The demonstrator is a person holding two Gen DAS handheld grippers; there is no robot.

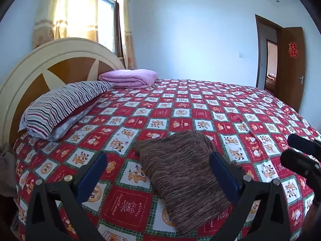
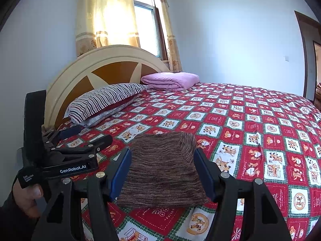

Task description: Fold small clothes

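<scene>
One folded brown garment (image 2: 162, 172) on bedspread (image 2: 250, 120)

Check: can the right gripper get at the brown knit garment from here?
Probably yes. The right gripper is open, the brown knit garment lies flat right ahead of its fingers, and nothing sits between them.

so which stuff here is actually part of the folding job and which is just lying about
Part of the job:
- brown knit garment, folded flat on the bedspread
- left tool, open
- right tool, open

Just lying about:
- striped pillow
- folded pink quilt
- grey cloth at the bed edge
</scene>
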